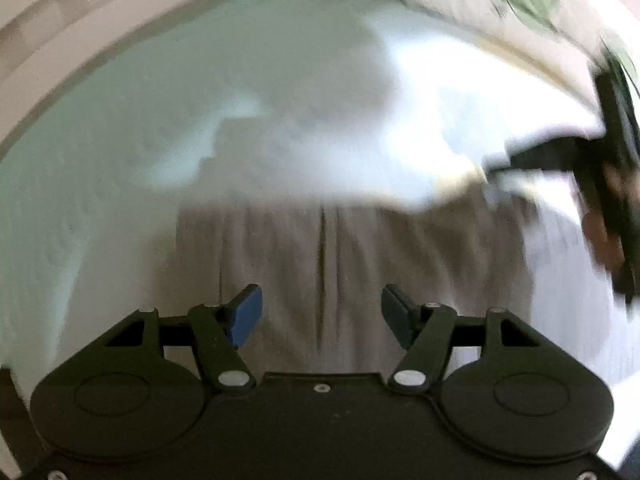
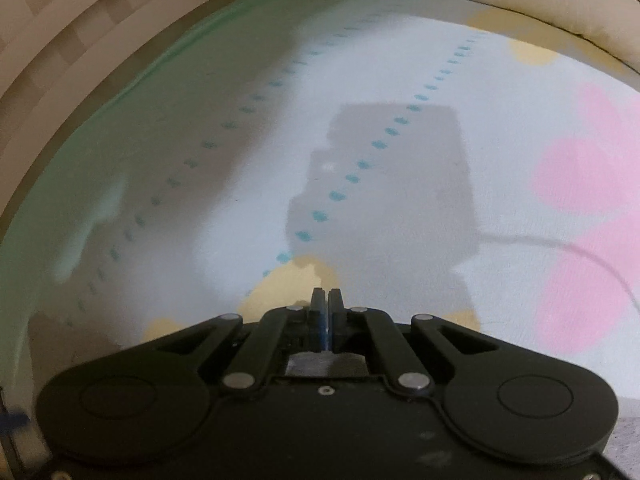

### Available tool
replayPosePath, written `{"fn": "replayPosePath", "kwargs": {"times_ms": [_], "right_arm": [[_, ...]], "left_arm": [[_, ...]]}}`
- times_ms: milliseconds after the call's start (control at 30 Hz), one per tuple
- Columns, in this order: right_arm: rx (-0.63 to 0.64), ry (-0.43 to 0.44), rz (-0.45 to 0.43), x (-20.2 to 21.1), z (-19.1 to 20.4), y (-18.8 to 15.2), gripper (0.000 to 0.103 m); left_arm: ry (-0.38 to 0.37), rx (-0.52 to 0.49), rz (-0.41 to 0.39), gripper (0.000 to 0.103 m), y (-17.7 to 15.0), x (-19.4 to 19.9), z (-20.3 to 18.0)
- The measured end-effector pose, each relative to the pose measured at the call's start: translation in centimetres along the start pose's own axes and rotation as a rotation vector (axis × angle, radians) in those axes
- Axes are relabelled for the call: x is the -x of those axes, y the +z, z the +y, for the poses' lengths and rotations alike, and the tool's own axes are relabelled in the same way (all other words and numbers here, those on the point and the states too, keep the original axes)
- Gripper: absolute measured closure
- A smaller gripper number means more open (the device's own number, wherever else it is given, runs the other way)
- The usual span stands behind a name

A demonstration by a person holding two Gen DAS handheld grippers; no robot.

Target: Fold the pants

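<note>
1. On a bed (image 2: 400,60) dressed in a pale printed sheet, grey-brown pants (image 1: 340,260) lie directly below and ahead of the left tool (image 1: 321,312), filling the near centre of the left wrist view.

2. Left tool: jaws stand wide apart, blue pads (image 1: 246,316) bare, nothing between them but the cloth beneath; whether the tips touch the fabric cannot be told through the blur.

3. Right tool (image 2: 326,300): jaws pressed together, pad to pad. No cloth shows between the tips. A grey patch sits in the gap behind the pads, but what it is cannot be told.

4. Key relation: the pants run lengthwise away from the left tool toward the far edge of the bed, a dark seam (image 1: 322,272) tracing that long axis almost midway between the open jaws. The left hand looks the nearer to the garment; the right wrist view shows only sheet ahead.

5. Materials: the pants look soft and matte, with vertical folds. The sheet is finely textured, white with a green border, lines of teal dots (image 2: 352,178), and pink and yellow blobs. A cream pillow (image 2: 520,0) lines the far right corner.
</note>
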State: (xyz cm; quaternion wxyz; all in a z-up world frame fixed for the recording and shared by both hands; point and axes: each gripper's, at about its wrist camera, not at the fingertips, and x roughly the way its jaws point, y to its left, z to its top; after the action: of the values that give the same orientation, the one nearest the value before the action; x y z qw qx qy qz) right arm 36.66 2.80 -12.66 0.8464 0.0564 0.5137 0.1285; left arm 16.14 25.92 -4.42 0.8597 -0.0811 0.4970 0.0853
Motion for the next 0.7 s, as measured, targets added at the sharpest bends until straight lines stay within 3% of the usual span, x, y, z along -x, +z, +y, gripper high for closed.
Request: {"fn": "replayPosePath", "kwargs": {"times_ms": [67, 133, 233, 333, 500, 700], "right_arm": [[-0.014, 0.005, -0.002, 0.3, -0.5, 0.0, 0.1], [-0.032, 0.018, -0.024, 1.3, -0.8, -0.1, 0.097], [-0.045, 0.046, -0.059, 2.8, -0.9, -0.4, 0.093], [-0.034, 0.069, -0.079, 4.3, -0.3, -1.3, 0.093], [0.025, 0.112, -0.064, 5.4, 2.3, -3.7, 0.09], [0.049, 0.128, 0.046, 3.2, 4.6, -8.3, 0.089]], "left_arm": [[0.019, 0.049, -0.027, 0.035, 1.9, -1.4, 0.7], [0.051, 0.08, 0.012, 0.036, 2.8, -3.3, 1.4], [0.04, 0.098, 0.204, 0.039, 1.7, -7.3, 2.7], [0.058, 0.019, 0.204, 0.039, -0.5, -6.9, 2.0], [0.074, 0.074, 0.195, 0.034, -2.2, -6.1, 2.8], [0.102, 0.106, 0.205, 0.03, -3.9, -5.3, 3.2]]}}
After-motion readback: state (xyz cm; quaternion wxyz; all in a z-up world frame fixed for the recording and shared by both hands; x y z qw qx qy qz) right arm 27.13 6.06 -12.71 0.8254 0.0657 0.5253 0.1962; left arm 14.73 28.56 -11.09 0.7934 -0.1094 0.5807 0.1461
